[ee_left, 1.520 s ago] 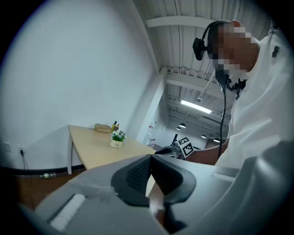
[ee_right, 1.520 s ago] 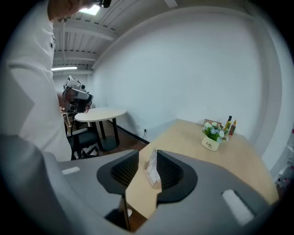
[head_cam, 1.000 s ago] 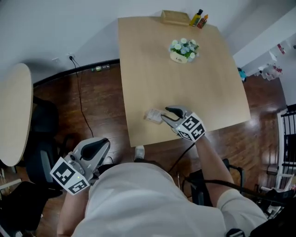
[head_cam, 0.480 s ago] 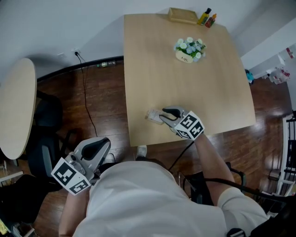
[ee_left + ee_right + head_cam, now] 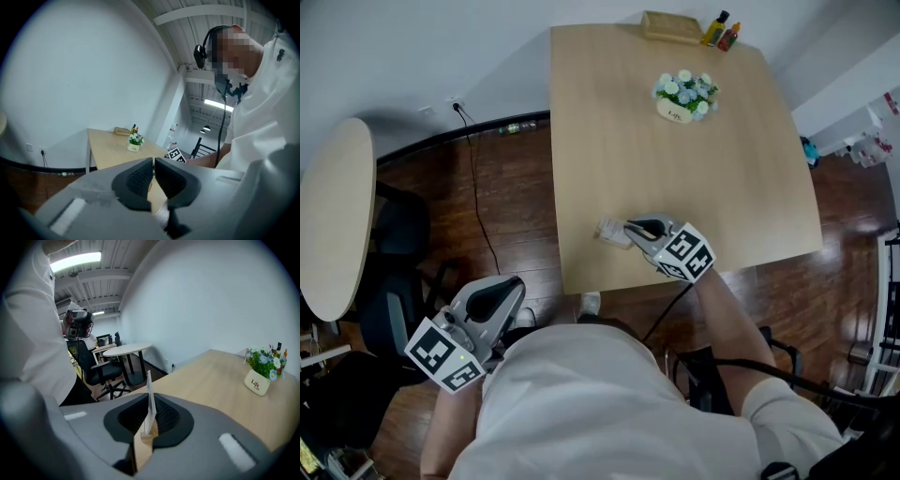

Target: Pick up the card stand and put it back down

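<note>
Pale wood table [image 5: 675, 187]; right tool [image 5: 630, 230] closing on thin clear card stand [image 5: 150, 401]; left tool [image 5: 153, 174] clenched, empty.

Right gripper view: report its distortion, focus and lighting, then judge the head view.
Right gripper view: fisheye, with dark rounded corners; the card stand is sharp up close; the ceiling light is blown out. Head view: evenly lit, no motion blur.

Clear glossy plastic card stand [image 5: 149, 401] on matt pale wood table [image 5: 675, 187].
</note>
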A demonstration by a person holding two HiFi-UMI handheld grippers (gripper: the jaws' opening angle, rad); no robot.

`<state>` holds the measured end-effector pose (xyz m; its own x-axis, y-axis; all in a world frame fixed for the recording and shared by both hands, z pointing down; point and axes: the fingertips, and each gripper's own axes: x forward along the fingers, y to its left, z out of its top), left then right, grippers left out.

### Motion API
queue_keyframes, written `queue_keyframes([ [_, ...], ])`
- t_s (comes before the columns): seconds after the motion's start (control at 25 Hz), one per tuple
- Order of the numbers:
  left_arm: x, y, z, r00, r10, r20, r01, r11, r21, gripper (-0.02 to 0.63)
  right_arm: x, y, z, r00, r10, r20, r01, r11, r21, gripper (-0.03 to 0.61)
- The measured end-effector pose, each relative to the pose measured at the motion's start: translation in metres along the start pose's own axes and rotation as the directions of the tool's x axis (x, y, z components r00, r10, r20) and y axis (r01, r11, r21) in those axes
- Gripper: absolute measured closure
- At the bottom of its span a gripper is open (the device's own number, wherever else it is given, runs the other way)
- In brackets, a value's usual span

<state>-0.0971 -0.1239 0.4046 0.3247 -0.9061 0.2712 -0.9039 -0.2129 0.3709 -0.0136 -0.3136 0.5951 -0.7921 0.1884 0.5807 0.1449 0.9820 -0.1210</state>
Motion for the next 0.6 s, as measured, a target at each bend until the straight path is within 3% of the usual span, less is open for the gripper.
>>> queue_keyframes([
  [0.6,-0.0085,0.0009,-0.0020,1.000,-0.020,0.018,0.020,1.000,0.001,0.603,-0.0076,-0.0011,0.0066,0.999,-0.032,-0.005,0.032,0.999,-0.007,0.557],
])
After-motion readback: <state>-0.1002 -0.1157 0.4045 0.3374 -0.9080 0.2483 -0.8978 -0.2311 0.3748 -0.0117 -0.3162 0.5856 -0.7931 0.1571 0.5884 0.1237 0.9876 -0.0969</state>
